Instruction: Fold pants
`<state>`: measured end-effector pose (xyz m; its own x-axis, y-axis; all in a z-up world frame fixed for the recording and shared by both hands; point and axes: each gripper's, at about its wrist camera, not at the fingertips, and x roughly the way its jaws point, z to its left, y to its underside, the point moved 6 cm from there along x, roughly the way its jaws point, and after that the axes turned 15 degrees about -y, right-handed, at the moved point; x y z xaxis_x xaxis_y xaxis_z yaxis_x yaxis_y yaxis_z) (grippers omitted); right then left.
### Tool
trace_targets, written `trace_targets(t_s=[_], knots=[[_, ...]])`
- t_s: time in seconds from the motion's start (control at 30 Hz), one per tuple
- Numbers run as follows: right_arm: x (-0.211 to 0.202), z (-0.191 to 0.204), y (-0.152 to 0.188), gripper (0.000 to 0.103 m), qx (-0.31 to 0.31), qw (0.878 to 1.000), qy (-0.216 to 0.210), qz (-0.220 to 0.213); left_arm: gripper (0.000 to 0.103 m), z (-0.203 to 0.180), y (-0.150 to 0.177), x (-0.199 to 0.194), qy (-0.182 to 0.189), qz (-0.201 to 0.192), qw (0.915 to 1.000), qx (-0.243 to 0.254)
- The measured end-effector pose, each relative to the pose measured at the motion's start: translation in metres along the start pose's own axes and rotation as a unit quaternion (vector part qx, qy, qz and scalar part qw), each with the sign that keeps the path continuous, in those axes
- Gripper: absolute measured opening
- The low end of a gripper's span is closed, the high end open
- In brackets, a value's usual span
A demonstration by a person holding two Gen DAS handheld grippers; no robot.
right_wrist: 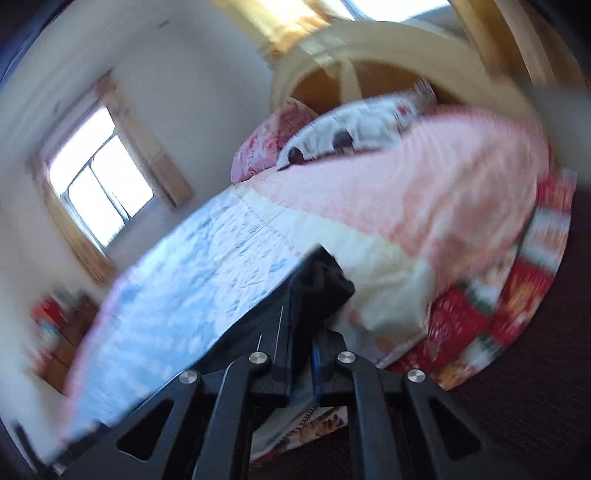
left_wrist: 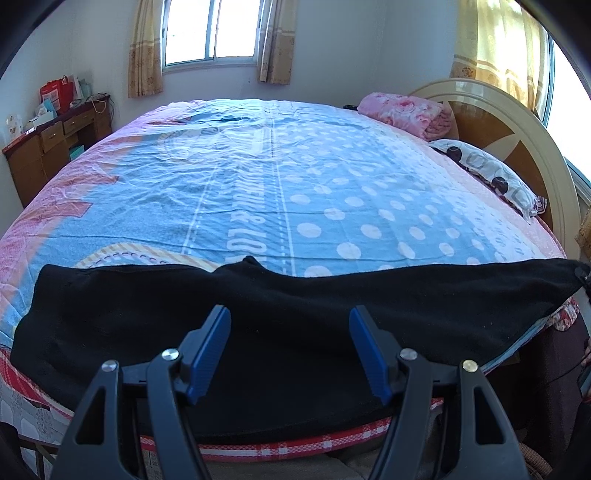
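Black pants [left_wrist: 258, 314] lie across the bed [left_wrist: 258, 177]; left gripper [left_wrist: 290, 314] spread above them; right gripper [right_wrist: 317, 280] pinches one end.

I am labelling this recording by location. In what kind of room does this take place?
Most likely a home bedroom. A large bed with a patterned sheet fills the view, a pillow lies by the curved headboard, and a curtained window is in the far wall.

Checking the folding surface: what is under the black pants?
The black pants lie on a blue polka-dot bedsheet along the bed's near edge. The sheet directly beneath them is covered.
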<state>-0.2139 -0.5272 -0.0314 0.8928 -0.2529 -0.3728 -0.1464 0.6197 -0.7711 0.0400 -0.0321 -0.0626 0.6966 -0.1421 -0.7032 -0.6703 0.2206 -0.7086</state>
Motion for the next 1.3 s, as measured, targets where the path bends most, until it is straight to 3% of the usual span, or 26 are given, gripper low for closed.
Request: trace_targets(t_s=[0.07, 0.13, 0.23, 0.33, 0.5, 0.63, 0.73, 0.83, 0.93, 1.07, 1.17, 1.23, 1.3], knots=[[-0.005, 0.030, -0.007, 0.008, -0.061, 0.998, 0.000, -0.009, 0.069, -0.001, 0.001, 0.000, 0.001, 0.000, 1.0000, 0.002], [-0.007, 0.055, -0.018, 0.007, -0.093, 0.995, -0.042, -0.023, 0.069, -0.003, 0.003, 0.000, 0.004, 0.001, 1.0000, 0.006], [-0.003, 0.061, -0.041, 0.007, -0.100, 0.990, -0.086, -0.045, 0.069, -0.003, 0.003, -0.003, 0.003, -0.005, 0.9999, 0.010], [0.010, 0.043, -0.053, 0.007, -0.068, 0.986, -0.146, -0.046, 0.069, 0.002, 0.004, -0.002, 0.001, -0.005, 1.0000, 0.003], [0.044, -0.044, -0.015, 0.007, 0.046, 0.993, -0.108, 0.021, 0.069, 0.007, 0.006, 0.005, -0.005, 0.008, 0.9999, -0.005], [0.046, -0.075, 0.006, 0.007, 0.108, 0.989, -0.097, 0.023, 0.069, 0.007, 0.006, 0.007, -0.004, 0.011, 0.9999, -0.009], [0.036, -0.049, -0.007, 0.007, 0.092, 0.990, -0.112, 0.005, 0.069, 0.004, 0.009, 0.008, -0.003, 0.011, 0.9999, -0.002], [0.027, 0.023, -0.020, 0.007, 0.006, 0.988, -0.153, 0.003, 0.069, 0.000, 0.012, 0.010, 0.002, 0.015, 0.9999, 0.000], [0.034, 0.116, -0.003, 0.007, -0.097, 0.973, -0.205, 0.039, 0.069, 0.001, 0.014, 0.011, 0.004, 0.014, 0.9999, -0.001], [0.069, 0.216, 0.075, 0.007, -0.223, 0.935, -0.246, 0.127, 0.069, 0.009, 0.015, 0.009, 0.004, 0.008, 0.9999, -0.008], [0.103, 0.254, 0.154, 0.007, -0.305, 0.903, -0.233, 0.195, 0.069, 0.013, 0.018, 0.011, 0.005, 0.008, 0.9999, -0.009], [0.121, 0.264, 0.201, 0.007, -0.319, 0.886, -0.238, 0.240, 0.069, 0.016, 0.018, 0.013, -0.001, 0.008, 0.9999, -0.008], [0.127, 0.270, 0.226, 0.007, -0.337, 0.872, -0.247, 0.255, 0.069, 0.018, 0.018, 0.016, -0.002, 0.007, 0.9999, -0.010]])
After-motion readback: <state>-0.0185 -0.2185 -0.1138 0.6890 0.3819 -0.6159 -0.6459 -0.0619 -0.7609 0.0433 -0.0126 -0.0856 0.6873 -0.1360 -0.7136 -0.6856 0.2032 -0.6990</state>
